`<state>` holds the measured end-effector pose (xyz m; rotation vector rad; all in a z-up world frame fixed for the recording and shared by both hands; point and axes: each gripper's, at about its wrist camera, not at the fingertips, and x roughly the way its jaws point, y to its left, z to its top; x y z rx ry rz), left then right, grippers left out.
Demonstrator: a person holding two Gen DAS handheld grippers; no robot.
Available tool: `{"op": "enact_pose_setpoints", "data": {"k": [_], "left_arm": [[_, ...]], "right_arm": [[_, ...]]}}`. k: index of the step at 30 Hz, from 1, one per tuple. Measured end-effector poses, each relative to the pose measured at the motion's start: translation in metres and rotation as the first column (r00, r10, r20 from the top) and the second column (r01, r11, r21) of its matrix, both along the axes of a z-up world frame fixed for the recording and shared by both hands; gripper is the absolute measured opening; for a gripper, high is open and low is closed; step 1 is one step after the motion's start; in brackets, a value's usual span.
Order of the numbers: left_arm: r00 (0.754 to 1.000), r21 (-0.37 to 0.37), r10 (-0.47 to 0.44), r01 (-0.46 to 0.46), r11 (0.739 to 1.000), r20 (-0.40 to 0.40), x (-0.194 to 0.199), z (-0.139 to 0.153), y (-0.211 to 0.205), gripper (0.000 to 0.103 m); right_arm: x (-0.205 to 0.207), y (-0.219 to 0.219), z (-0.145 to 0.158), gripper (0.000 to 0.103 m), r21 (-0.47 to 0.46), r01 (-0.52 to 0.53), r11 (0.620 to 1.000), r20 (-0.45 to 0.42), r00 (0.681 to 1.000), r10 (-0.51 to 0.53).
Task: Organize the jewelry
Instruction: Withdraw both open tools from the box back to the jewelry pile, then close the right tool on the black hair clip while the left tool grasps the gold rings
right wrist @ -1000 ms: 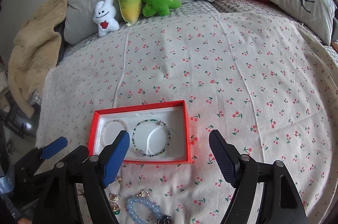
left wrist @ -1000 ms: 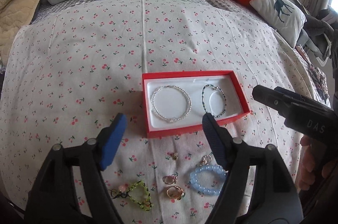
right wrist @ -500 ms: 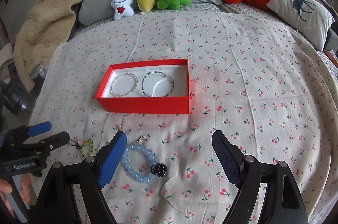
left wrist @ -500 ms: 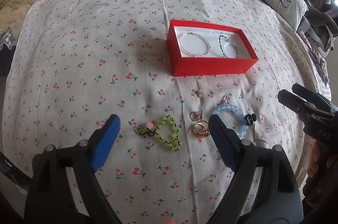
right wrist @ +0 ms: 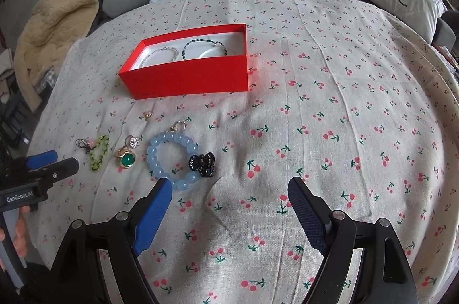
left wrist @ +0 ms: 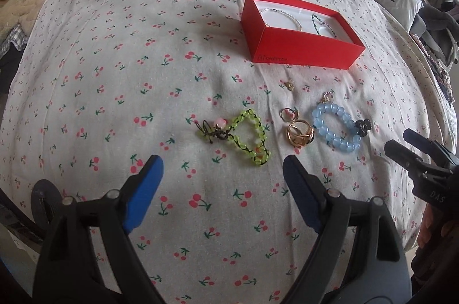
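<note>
Change: both hand-held grippers are drawn back from the red box (left wrist: 301,45), jaws just widened, nothing between them.
Writing: "GenRobot.AI" on left hand-held gripper (right wrist: 43,166); "DAS" on right hand-held gripper (left wrist: 421,152).
Pose: both angled down over the bed (right wrist: 344,103).
Jewelry: blue bracelet (right wrist: 172,157), rings, on the bed before the box.

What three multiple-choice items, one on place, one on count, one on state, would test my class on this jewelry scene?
1. Where does the blue bracelet lie?
A. in the red box
B. on the bedspread in front of the red box
C. on a pillow

2. How many bracelets lie in the red box?
A. none
B. two
C. four

3. How do the jaws of the right gripper stand?
A. open, holding nothing
B. shut on a ring
C. shut on the box

Key: 1 B, it rests on the cherry-print bedspread; 2 B, a pale one and a dark one show inside; 3 A, only cloth shows between its fingers.
</note>
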<state>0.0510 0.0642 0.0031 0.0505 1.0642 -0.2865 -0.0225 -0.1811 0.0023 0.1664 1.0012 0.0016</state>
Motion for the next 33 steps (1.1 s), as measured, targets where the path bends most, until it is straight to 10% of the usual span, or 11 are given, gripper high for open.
{"op": "enact_pose_setpoints", "data": {"k": [14,28,33], "left_arm": [[0.983,0.014,-0.16,0.16,0.987,0.087,-0.017,-0.008,-0.052,0.084],[0.978,-0.075,-0.206,0.209,0.975,0.038,-0.006,-0.016,-0.068,0.063],[0.982,-0.07,-0.19,0.19,0.979,0.009,0.001,-0.025,-0.071,0.052]], "right_arm": [[0.012,0.007,-0.027,0.084,0.027,-0.016,1.0,0.086,0.996,0.013],[0.025,0.02,-0.033,0.026,0.027,-0.07,0.997,0.099,0.993,0.067],[0.021,0.02,-0.031,0.024,0.019,-0.073,0.997,0.114,0.991,0.07]]}}
